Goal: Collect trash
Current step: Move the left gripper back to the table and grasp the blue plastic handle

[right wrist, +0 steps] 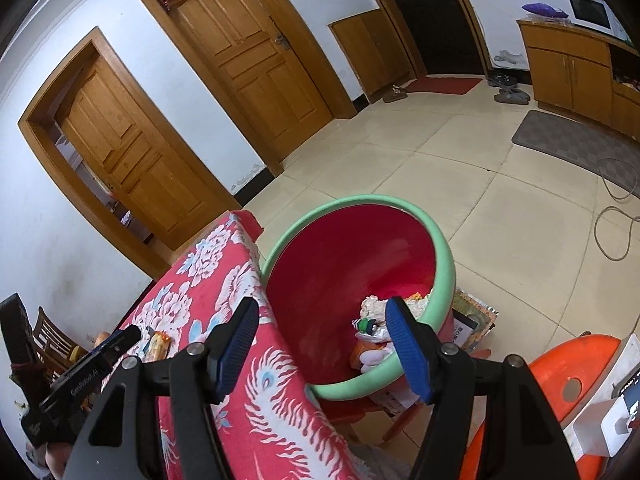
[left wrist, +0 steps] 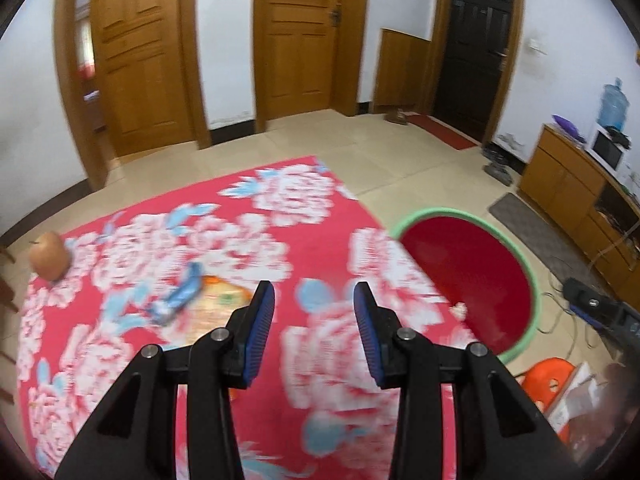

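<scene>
My left gripper [left wrist: 314, 288] stands open above the table's red floral cloth [left wrist: 320, 360], with nothing between its blue pads. To its left on the cloth lie a blue wrapper [left wrist: 180, 300] and an orange-yellow packet [left wrist: 224, 300], both blurred. A red bin with a green rim [left wrist: 468, 276] stands off the table's right edge. In the right wrist view my right gripper [right wrist: 322, 308] is open and empty over the near side of that bin [right wrist: 360, 202]. Crumpled wrappers and paper [right wrist: 370, 312] lie at the bin's bottom.
A brown round fruit [left wrist: 48, 256] sits at the cloth's far left corner. An orange plastic stool [right wrist: 568, 380] holds small white boxes at the right. The left gripper's black body [right wrist: 96, 368] shows over the table. Cables [right wrist: 612, 216] lie on the tiled floor.
</scene>
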`<state>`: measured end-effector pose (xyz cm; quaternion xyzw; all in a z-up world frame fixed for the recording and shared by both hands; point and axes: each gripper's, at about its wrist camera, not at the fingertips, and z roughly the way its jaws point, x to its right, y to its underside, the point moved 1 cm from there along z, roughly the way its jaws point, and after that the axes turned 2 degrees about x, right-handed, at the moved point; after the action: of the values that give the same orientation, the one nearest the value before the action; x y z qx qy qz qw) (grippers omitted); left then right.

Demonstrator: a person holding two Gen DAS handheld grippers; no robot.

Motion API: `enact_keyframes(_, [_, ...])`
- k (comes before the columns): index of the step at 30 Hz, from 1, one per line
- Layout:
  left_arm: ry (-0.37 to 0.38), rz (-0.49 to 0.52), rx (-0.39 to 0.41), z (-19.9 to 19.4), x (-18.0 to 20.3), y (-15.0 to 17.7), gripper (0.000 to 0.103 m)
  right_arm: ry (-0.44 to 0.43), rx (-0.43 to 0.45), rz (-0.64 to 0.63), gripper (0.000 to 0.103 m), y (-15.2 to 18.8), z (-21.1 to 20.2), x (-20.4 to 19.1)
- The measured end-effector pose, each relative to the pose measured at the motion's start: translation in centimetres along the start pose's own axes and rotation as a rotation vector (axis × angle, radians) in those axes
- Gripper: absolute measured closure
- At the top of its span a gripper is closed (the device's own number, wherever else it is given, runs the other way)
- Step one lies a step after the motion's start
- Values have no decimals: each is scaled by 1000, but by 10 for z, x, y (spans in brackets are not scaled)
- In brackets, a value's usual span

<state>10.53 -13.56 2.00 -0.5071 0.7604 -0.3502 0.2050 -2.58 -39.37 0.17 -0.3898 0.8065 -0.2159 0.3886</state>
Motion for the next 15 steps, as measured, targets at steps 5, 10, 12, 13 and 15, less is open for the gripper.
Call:
enact_keyframes(5, [-94, -14, -4, 4, -44, 1, 62, 6, -7, -21, 34, 2, 0, -9])
enact_keyframes(10, [-140, -25, -43, 25, -81, 6, 62, 20, -11, -43, 34, 4, 2, -14])
enact_keyframes(12, [-151, -21, -64, 35, -90, 9, 62, 30, -19, -44, 34, 5, 5, -16])
enact_keyframes(13, [-156, -21, -75, 41, -94, 11, 62, 36, -22, -45, 34, 6, 6, -17])
enact_keyframes(15, [-161, -28, -93, 50, -100, 15, 62, 46, -23, -49, 34, 6, 8, -17])
